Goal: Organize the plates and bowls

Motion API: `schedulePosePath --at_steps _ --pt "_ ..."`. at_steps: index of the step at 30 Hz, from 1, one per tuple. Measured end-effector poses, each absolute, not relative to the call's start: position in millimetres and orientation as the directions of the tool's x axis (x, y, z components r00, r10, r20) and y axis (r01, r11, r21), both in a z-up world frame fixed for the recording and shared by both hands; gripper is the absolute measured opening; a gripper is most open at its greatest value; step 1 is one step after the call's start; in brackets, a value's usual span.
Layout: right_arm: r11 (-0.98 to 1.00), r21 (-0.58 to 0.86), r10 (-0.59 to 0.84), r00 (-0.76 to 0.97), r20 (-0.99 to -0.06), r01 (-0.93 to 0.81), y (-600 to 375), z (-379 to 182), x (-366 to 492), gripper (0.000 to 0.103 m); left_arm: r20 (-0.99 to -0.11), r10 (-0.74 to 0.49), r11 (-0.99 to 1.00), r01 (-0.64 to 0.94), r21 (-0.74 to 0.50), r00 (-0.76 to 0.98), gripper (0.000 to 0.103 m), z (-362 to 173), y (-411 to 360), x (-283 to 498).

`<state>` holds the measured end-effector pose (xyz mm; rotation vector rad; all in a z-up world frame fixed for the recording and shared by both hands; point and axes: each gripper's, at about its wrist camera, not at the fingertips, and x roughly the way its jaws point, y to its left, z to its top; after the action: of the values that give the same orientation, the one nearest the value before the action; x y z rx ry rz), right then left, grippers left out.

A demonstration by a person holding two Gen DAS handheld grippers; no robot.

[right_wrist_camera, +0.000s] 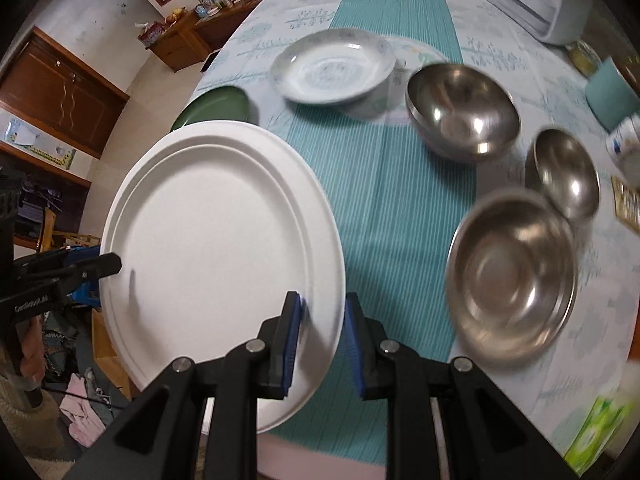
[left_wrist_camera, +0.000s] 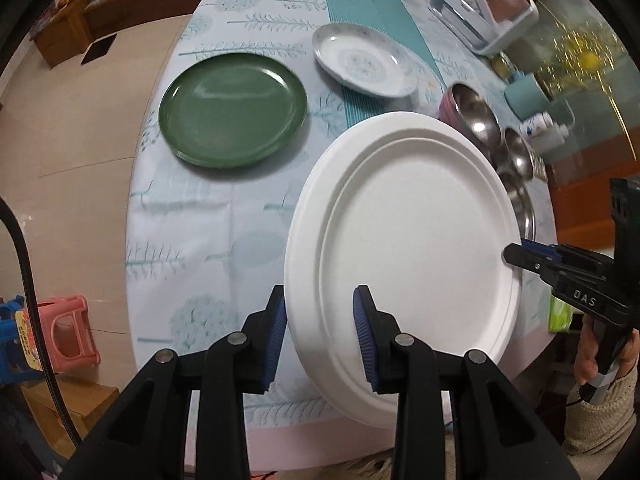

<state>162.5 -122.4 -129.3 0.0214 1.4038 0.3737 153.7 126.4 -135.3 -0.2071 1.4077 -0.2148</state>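
Plates and bowls are spread over a table (left_wrist_camera: 224, 240) covered by a pale tree-patterned cloth with a teal striped runner (right_wrist_camera: 400, 200) along its middle. A large white plate (left_wrist_camera: 408, 248) is held above the near part of the table by both grippers at once, tilted rather than level. The left gripper (left_wrist_camera: 320, 336) is clamped on the plate's near rim, with one blue pad (left_wrist_camera: 278, 332) under the rim and the other on the upper face. The right gripper (right_wrist_camera: 323, 338) is closed on the opposite edge of the same white plate, the rim being pinched between its two blue pads (right_wrist_camera: 294, 340). In the left wrist view the right gripper's black fingers are seen at the plate's far right edge, with a hand (left_wrist_camera: 592, 360) and a knitted sleeve behind them.

A green plate (left_wrist_camera: 234, 110) is seen lying flat on the cloth, well apart from the white plate. A white plate with a blue pattern (right_wrist_camera: 332, 70) is placed further back, partly on the runner. Three steel bowls are grouped on the right side: a large steel bowl (right_wrist_camera: 462, 110) near the patterned plate, a small steel bowl (right_wrist_camera: 564, 174) beside it, and a shallow steel bowl (right_wrist_camera: 512, 276) nearest the camera, its rim just beside the small bowl. A plastic container (left_wrist_camera: 484, 4) is seen at the far corner.
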Motion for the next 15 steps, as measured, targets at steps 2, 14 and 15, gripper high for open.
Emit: schedulePosePath --at_steps 2,14,15 --pt "0.945 0.232 0.264 0.121 -0.957 -0.231 -119.1 -134.1 139.8 0.022 -0.956 -0.257 0.966 0.035 -0.255 0.141 0.032 -143.5 134.4 139.4" --pt "0.965 0.229 0.24 0.088 -0.967 -0.126 -101.8 -193.2 65.6 0.022 -0.976 -0.205 0.979 -0.002 -0.206 0.074 0.034 -218.1 142.9 89.0" --pt "0.966 0.232 0.242 0.085 -0.967 -0.113 -103.0 -196.9 63.3 0.022 -0.976 -0.204 0.979 -0.002 -0.205 0.075 0.034 -221.3 142.8 86.9"
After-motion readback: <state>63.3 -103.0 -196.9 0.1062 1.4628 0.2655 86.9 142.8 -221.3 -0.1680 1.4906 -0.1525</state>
